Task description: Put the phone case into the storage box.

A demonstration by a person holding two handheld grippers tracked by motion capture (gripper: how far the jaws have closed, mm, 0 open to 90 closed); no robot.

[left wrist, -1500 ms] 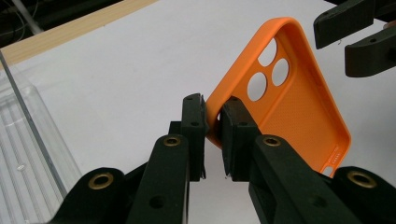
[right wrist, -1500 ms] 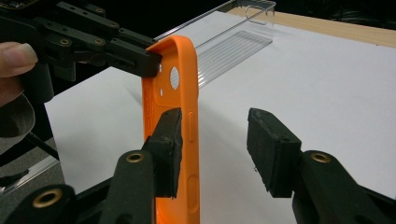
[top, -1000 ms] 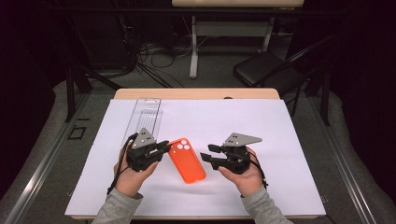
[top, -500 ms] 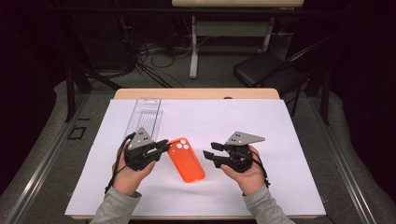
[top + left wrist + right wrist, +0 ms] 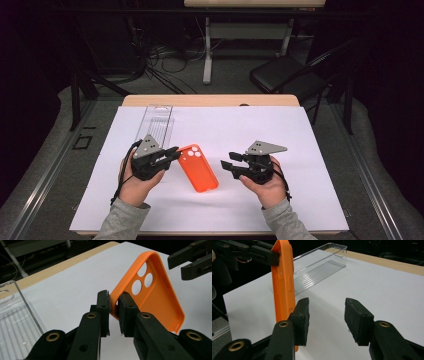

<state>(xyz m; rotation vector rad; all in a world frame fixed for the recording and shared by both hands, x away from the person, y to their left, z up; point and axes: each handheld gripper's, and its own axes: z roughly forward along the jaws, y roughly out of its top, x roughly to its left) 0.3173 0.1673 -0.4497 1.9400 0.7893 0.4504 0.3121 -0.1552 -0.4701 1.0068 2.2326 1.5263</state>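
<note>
The orange phone case lay on the bench, one corner clamped in my left hand-held gripper. My right hand-held gripper waited released beside the case; it should take the far edge squarely. The clear tray behind the case blocked nothing.

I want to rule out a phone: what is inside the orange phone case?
Nothing: the orange silicone phone case shows its bare textured inner face and three open camera holes. The left gripper pinches its rim, hiding that corner.

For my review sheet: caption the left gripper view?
Left gripper clamps the orange silicone phone case by its rim, over white paper.
</note>
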